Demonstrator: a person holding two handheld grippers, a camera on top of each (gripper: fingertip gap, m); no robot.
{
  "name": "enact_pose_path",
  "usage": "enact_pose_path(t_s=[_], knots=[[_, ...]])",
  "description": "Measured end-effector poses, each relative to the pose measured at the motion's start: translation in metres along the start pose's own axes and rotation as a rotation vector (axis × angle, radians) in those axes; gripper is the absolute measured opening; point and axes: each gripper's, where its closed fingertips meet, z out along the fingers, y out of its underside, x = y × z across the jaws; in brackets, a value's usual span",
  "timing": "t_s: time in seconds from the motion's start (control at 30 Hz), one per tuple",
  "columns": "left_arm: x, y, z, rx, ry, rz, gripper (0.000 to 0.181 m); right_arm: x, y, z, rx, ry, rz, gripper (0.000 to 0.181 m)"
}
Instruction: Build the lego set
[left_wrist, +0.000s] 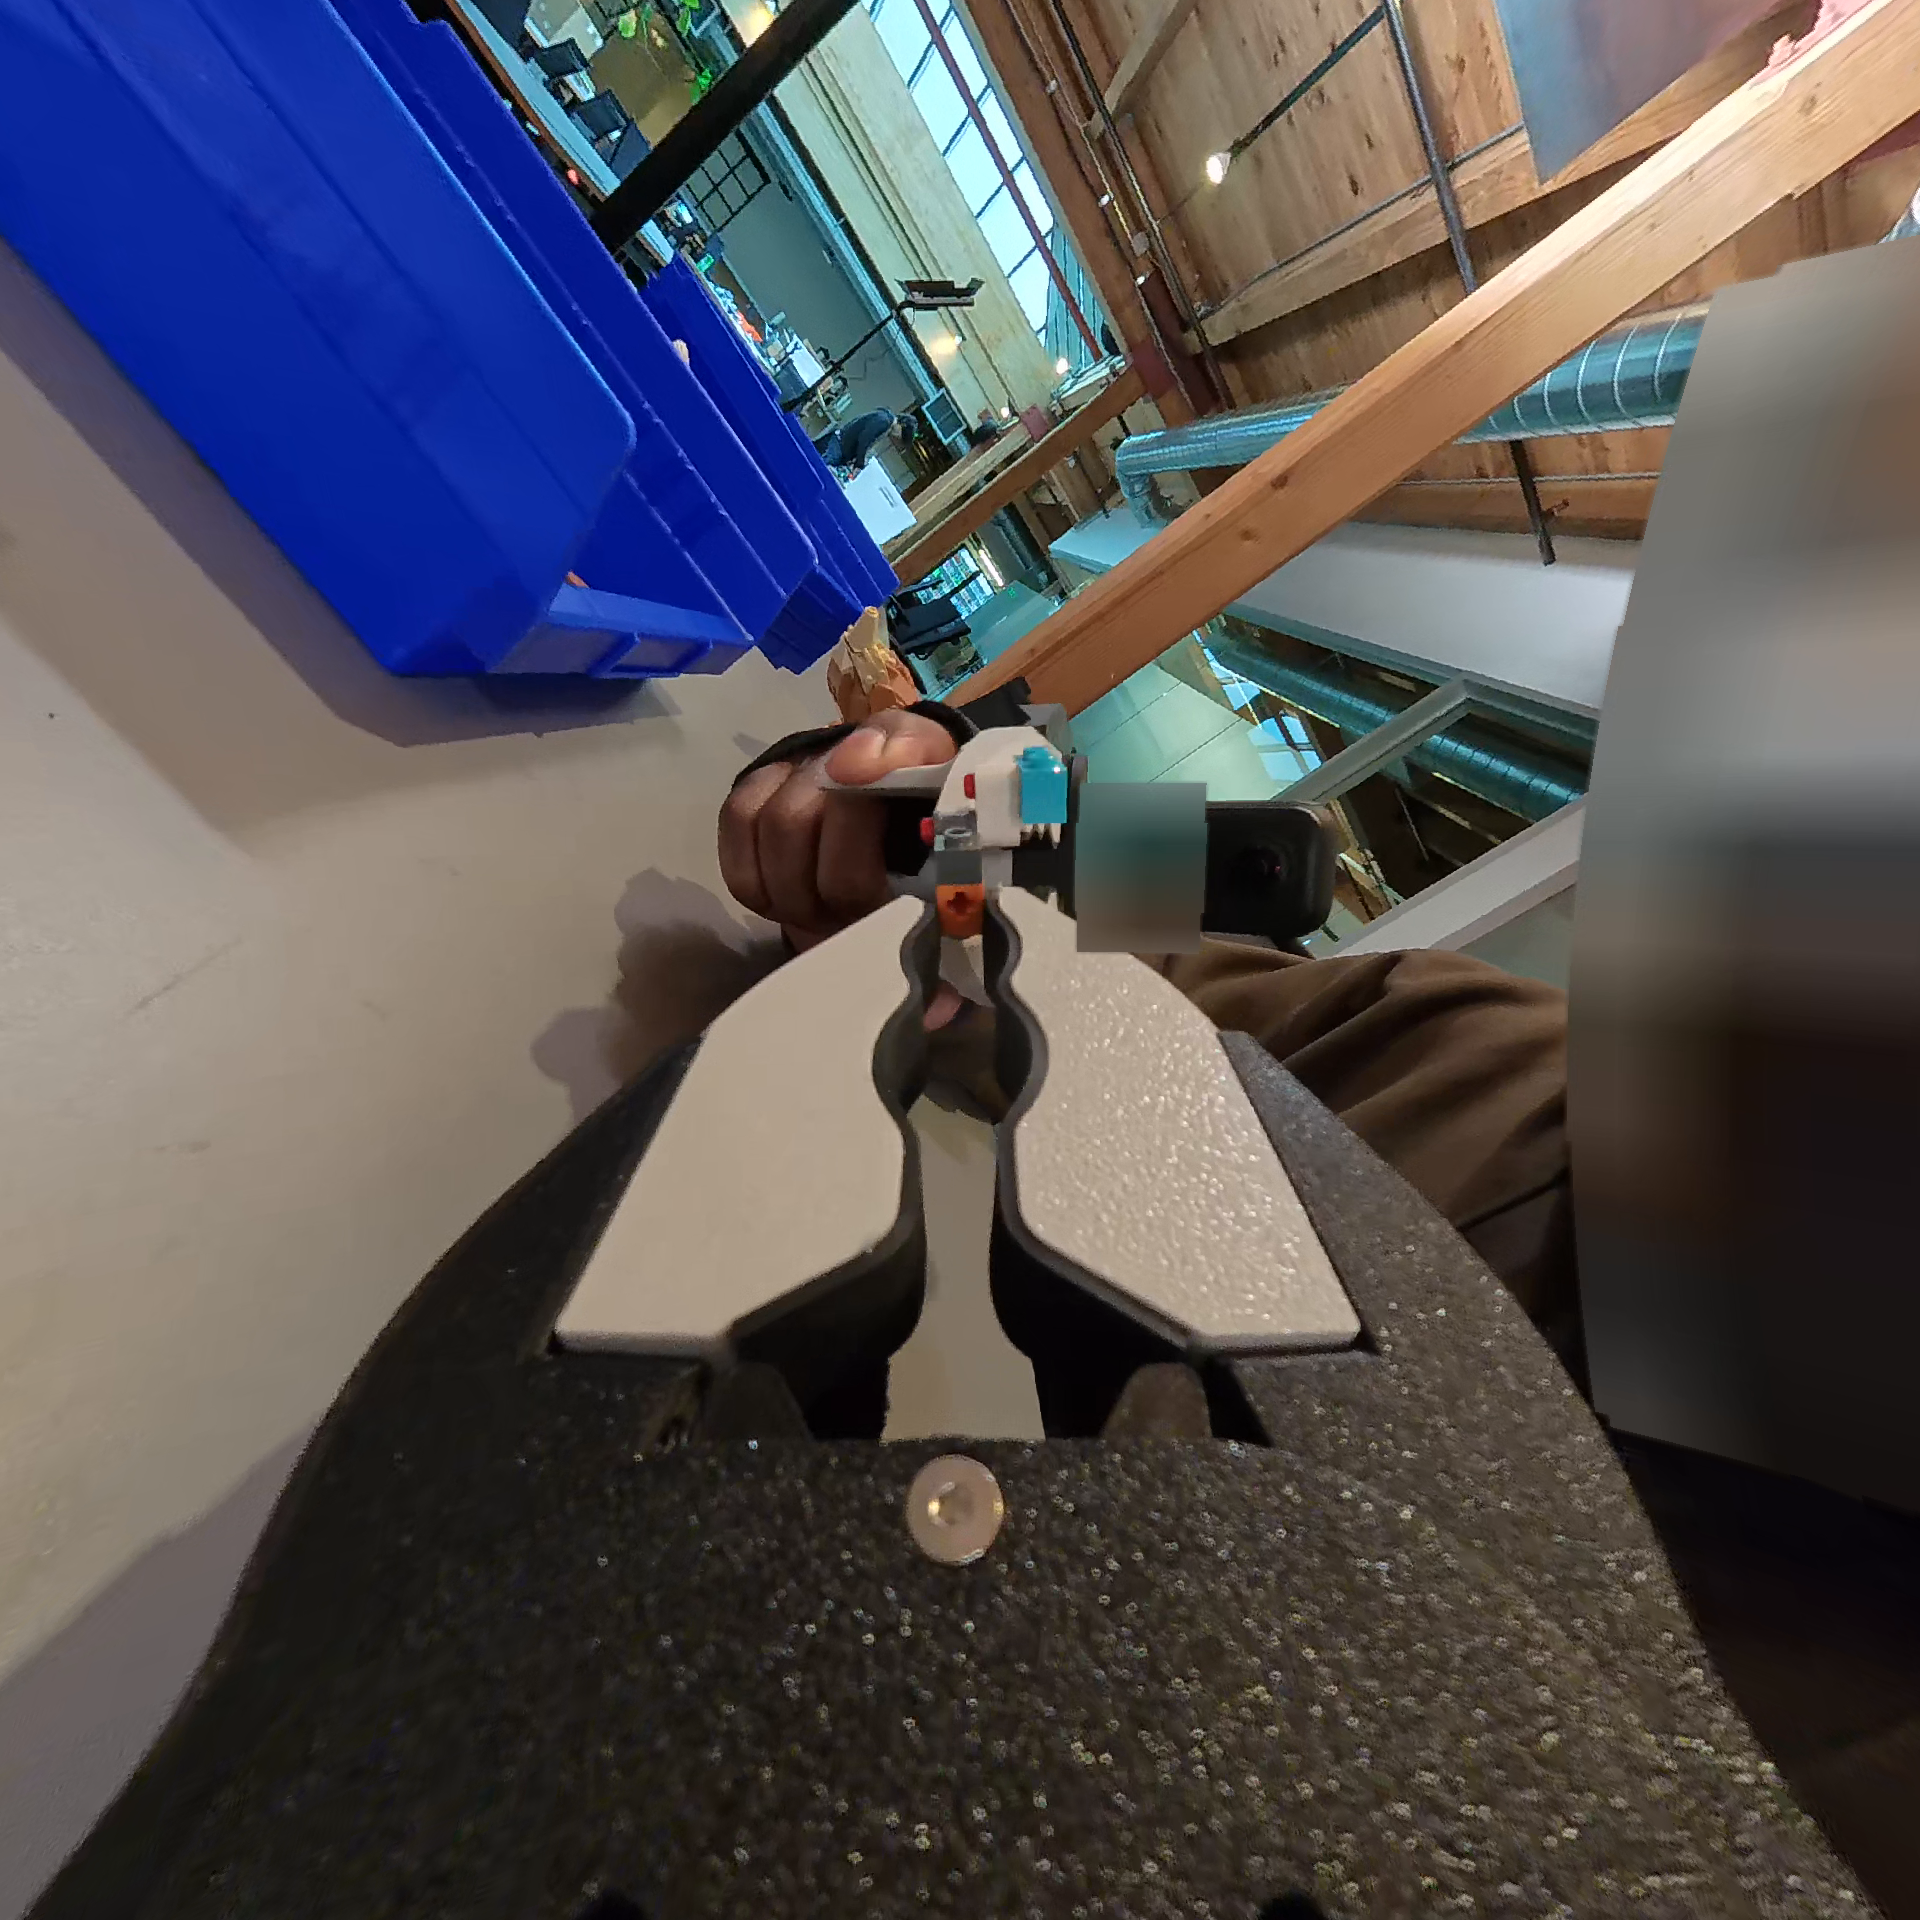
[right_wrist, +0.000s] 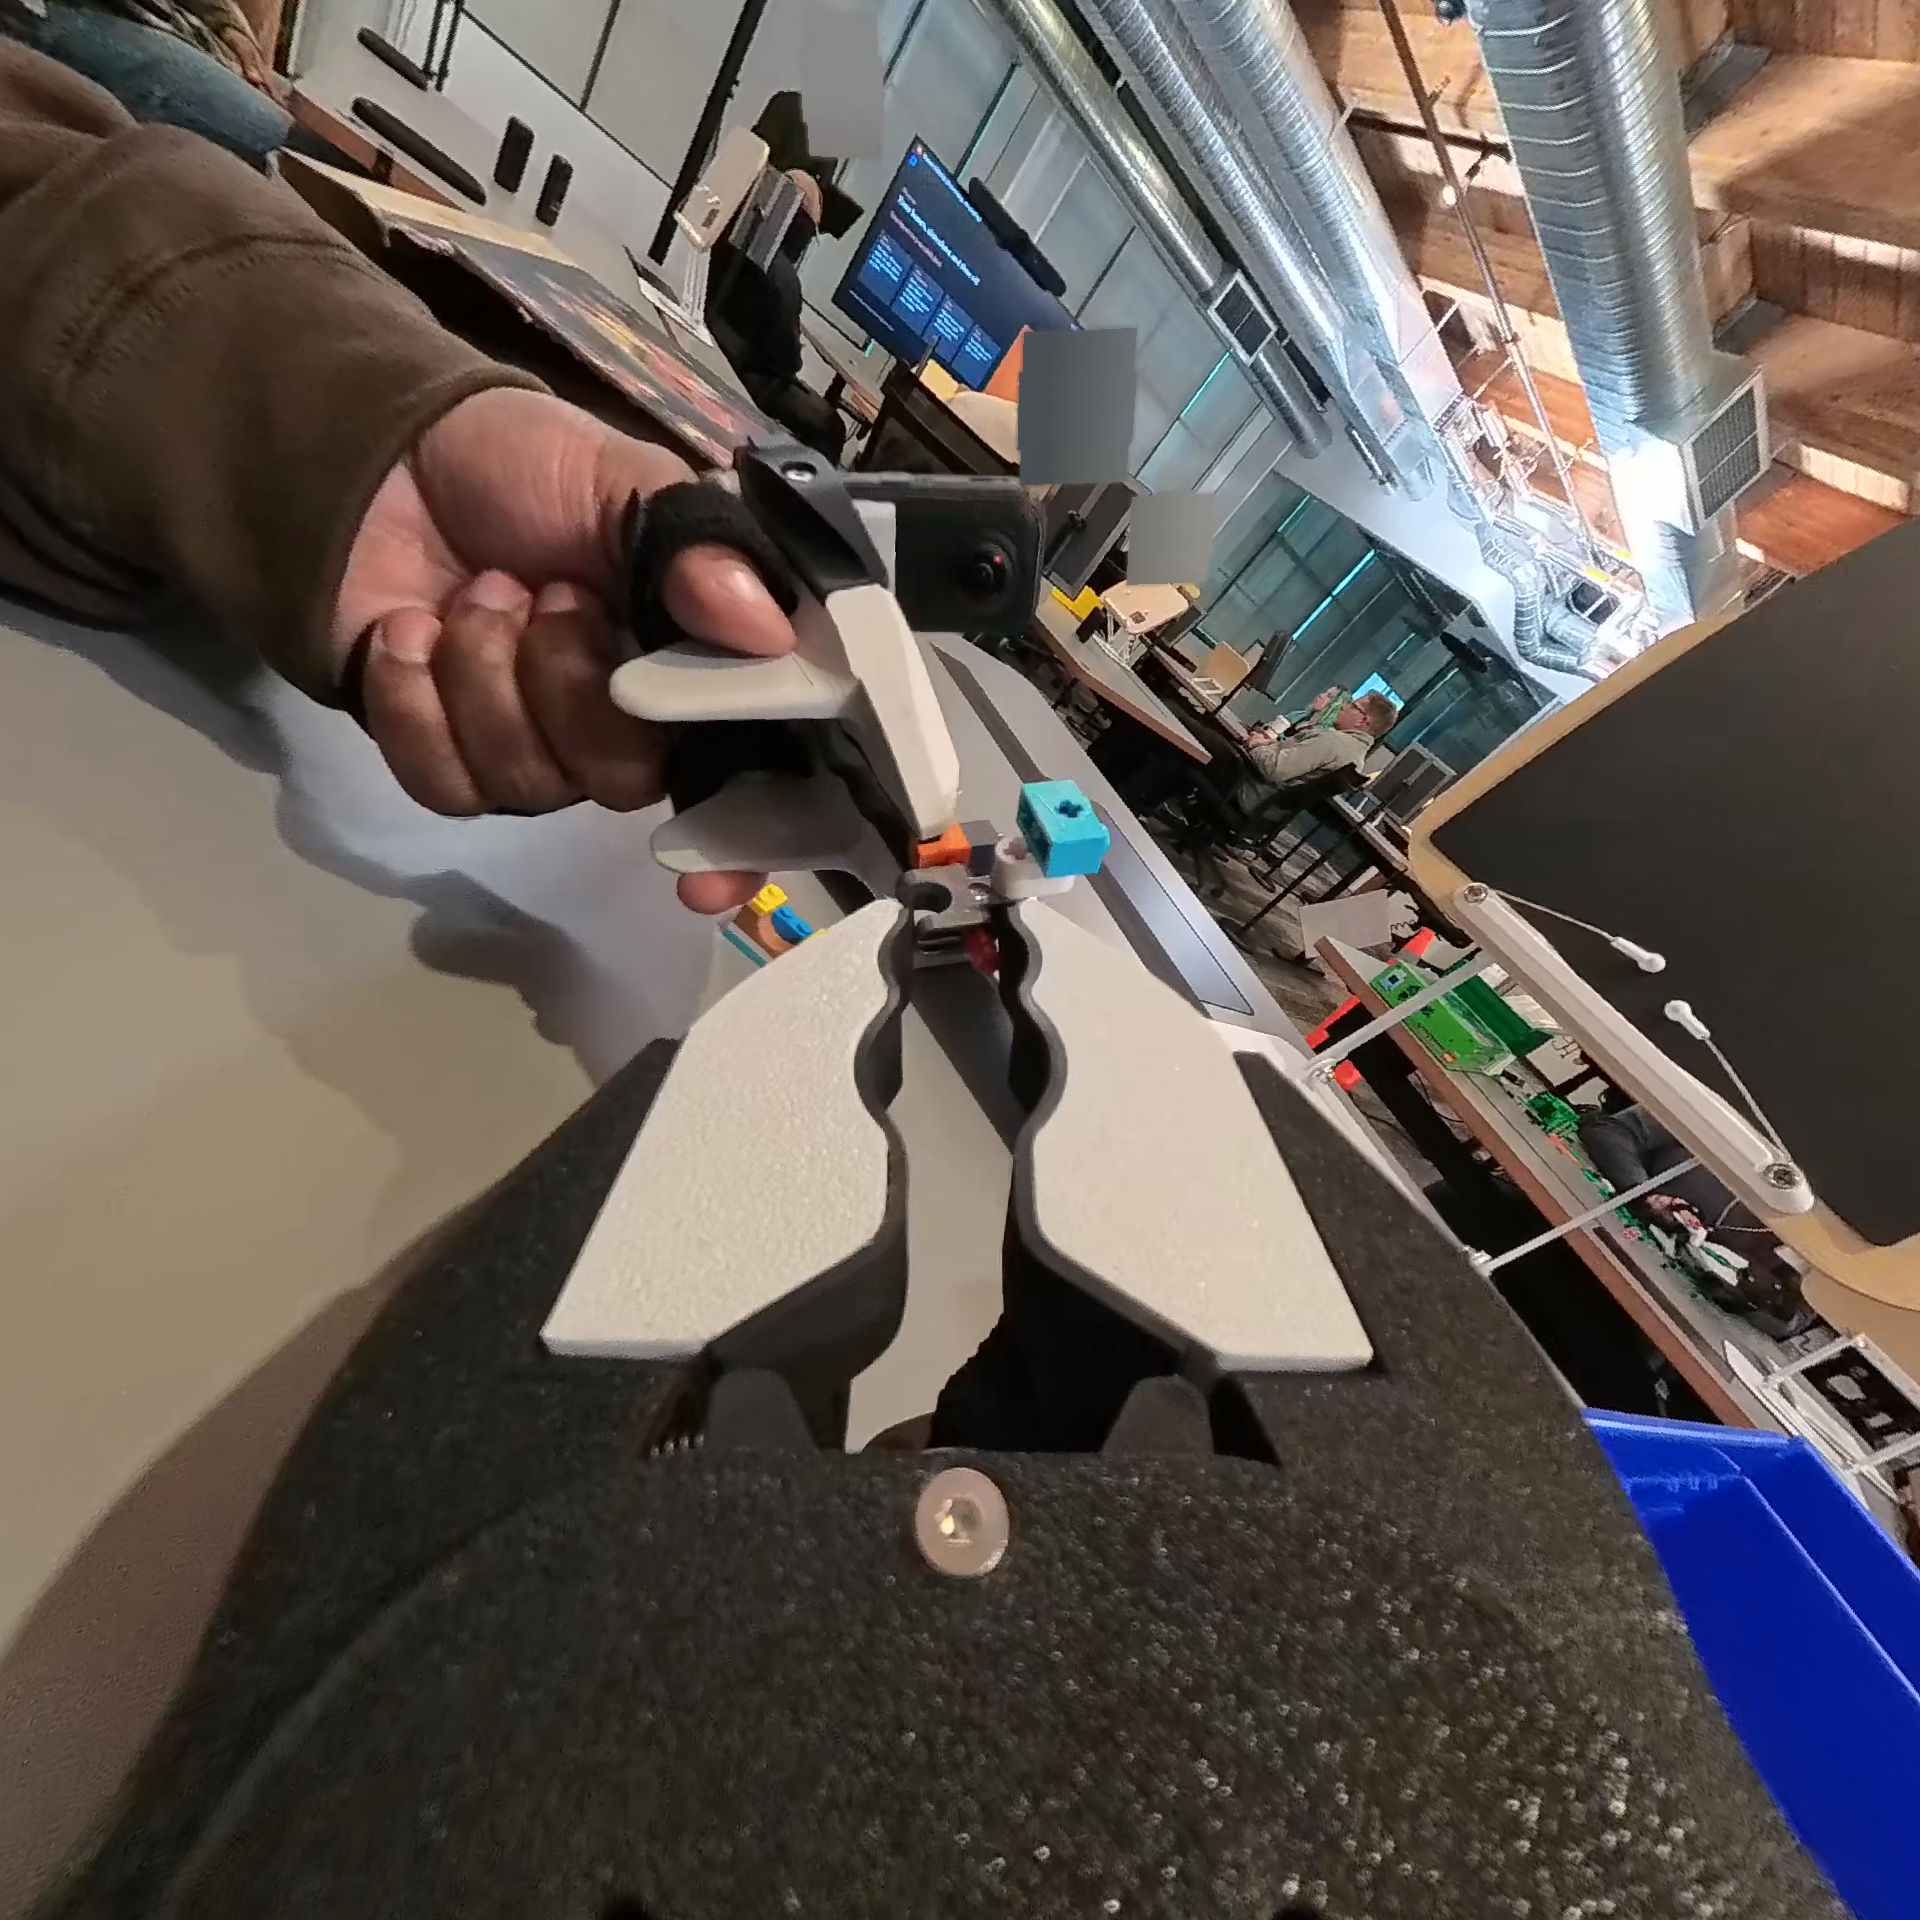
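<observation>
Lego assembly (right_wrist: 997, 862) hangs in mid-air above the pale tabletop (left_wrist: 208, 935), pinched from both sides by the jaws of the left gripper (left_wrist: 958, 914) and right gripper (right_wrist: 956, 925). Blue bins (left_wrist: 364, 364) line the tabletop; timber beams (left_wrist: 1455, 395) and silver ducts (right_wrist: 1590, 208) run overhead.

We hold the left gripper (left_wrist: 958, 914) and right gripper (right_wrist: 956, 920) tip to tip. Both jaws are nearly closed. Each hand (right_wrist: 499, 644) grips its handle.

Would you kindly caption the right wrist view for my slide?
Both grippers, right and left, pinch a small lego assembly with a teal brick in mid-air.
</observation>
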Motion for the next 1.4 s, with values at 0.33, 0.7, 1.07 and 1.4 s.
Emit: enact_pose_path(t_s=[0.33, 0.7, 1.07, 1.4], knots=[[0.0, 0.005, -0.001, -0.043, -0.013, 0.03, 0.007, -0.004, -0.001, 0.0, 0.004, -0.021, 0.012, 0.015], [-0.001, 0.018, -0.002, -0.147, -0.011, 0.031, 0.008, -0.015, 0.0, -0.001, -0.007, -0.116, -0.016, 0.015], [0.008, 0.004, -0.002, -0.098, 0.012, 0.049, 0.036, 0.002, -0.007, -0.003, 0.059, -0.035, 0.033, 0.015], [0.009, 0.001, -0.001, -0.066, 0.016, 0.053, 0.034, 0.004, -0.014, -0.007, 0.131, -0.041, 0.083, 0.015]])
